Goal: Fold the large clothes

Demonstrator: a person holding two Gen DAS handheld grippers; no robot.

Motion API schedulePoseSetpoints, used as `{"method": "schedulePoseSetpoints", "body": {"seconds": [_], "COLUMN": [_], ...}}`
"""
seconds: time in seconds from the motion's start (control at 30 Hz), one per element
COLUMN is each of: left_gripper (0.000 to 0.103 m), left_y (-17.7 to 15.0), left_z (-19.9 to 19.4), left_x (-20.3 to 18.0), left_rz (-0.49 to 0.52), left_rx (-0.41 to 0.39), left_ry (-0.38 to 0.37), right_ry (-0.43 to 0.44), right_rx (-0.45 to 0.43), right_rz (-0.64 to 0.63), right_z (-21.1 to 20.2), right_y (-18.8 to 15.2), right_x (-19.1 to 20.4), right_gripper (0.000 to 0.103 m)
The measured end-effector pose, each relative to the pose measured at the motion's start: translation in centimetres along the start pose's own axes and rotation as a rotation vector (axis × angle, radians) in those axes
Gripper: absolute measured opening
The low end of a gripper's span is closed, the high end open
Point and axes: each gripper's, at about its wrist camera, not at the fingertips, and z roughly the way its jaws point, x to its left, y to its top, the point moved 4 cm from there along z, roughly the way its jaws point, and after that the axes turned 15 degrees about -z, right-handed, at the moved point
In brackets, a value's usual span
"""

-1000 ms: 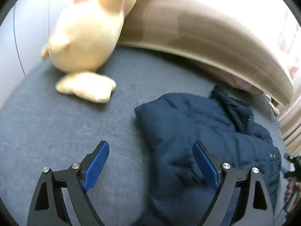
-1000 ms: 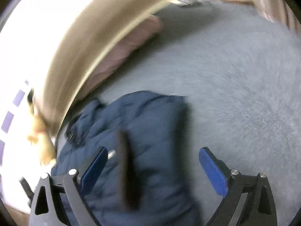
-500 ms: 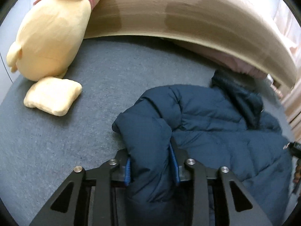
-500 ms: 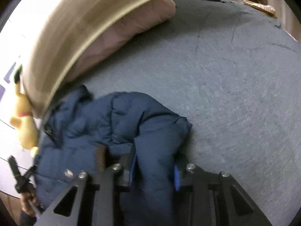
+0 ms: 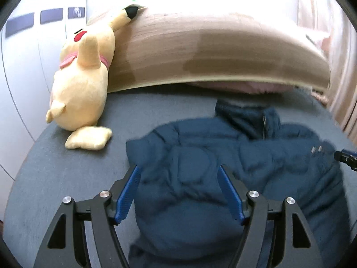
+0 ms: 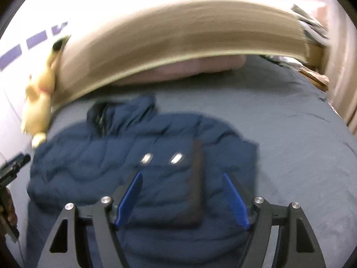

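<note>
The navy blue quilted puffer jacket (image 5: 234, 163) lies spread on the grey fabric-covered bed (image 5: 55, 178), its dark collar (image 5: 243, 116) pointing away from both tools toward the curved tan wooden headboard (image 5: 212, 51). Both frames are blurred by motion.

Left hand-held gripper (image 5: 179, 191): jaws stand wide apart and have just been opening. A folded-in sleeve section of the jacket lies beneath and between the blue pads (image 5: 127, 194); neither pad presses on the cloth. The jacket body extends ahead and to the right of this tool. Ahead and to the left, a yellow plush toy with a black-tipped ear and a pink collar (image 5: 82, 84) leans against the headboard, clear of the jacket. At the far right edge, part of the other tool is visible.

Right hand-held gripper (image 6: 181, 197): jaws likewise stand wide and have just been opening. The jacket's folded-in right portion, bearing two silver snaps (image 6: 160, 158) and a dark band (image 6: 196, 178), lies below and between the pads, not clamped. The rest of the jacket runs ahead and to the left. A pinkish pillow (image 6: 189, 69) sits ahead, tucked under the headboard, well apart from the jacket. Bare grey bed surface lies to the right of this tool.
</note>
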Motion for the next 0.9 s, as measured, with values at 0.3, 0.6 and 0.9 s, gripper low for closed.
{"method": "schedulePoseSetpoints", "body": {"seconds": [0.3,0.6,0.9], "left_gripper": [0.072,0.081,0.081], "left_y": [-2.4,-5.0,-12.9], "left_z": [1.4,-9.9,-14.8], "left_x": [1.3,5.1,8.2], "left_rz": [0.024,-0.059,-0.132], "left_rx": [0.098,0.058,0.150], "left_ry": [0.104,-0.070,0.006], "right_ry": [-0.029,0.230,0.242], "right_rx": [0.152,0.061,0.099], "right_rz": [-0.015,0.194,0.305], "right_z": [2.5,-9.4,-15.6], "right_y": [-1.7,-7.7,-20.7], "right_x": [1.7,-1.9,-2.4], "right_gripper": [0.080,0.086,0.086]}}
